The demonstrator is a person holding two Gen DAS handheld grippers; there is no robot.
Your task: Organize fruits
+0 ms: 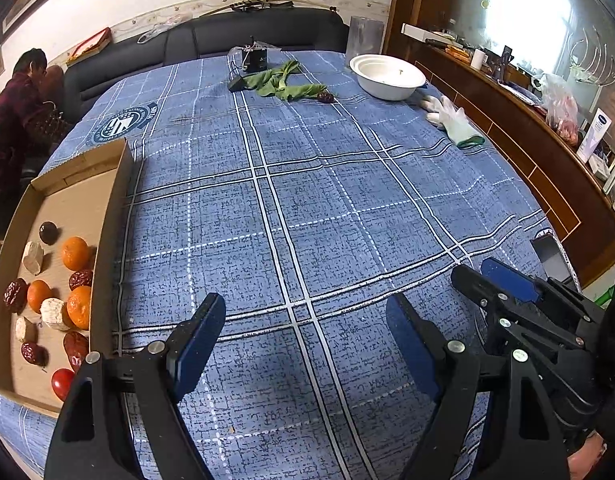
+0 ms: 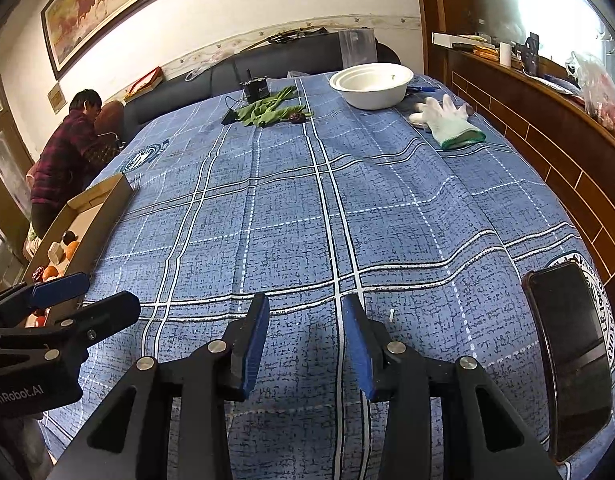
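A shallow cardboard tray (image 1: 107, 216) lies on the left of the blue plaid table. It holds several tangerines (image 1: 74, 253), red dates (image 1: 15, 294), pale chunks (image 1: 53, 314), a dark round fruit (image 1: 48, 232) and a red tomato (image 1: 62, 383). The tray also shows in the right wrist view (image 2: 103, 204). One dark date (image 1: 325, 97) lies far off by a green cloth (image 1: 285, 82). A white bowl (image 1: 387, 76) stands at the far right. My left gripper (image 1: 307, 322) is open and empty, right of the tray. My right gripper (image 2: 305, 322) is open and empty above the cloth.
A white glove (image 1: 453, 118) lies near the bowl. A black phone (image 2: 571, 356) lies at the table's right edge. A black device (image 1: 255, 60) with cables sits at the far end. A person (image 1: 15, 120) sits beyond the left side. A wooden cabinet (image 1: 547, 140) runs along the right.
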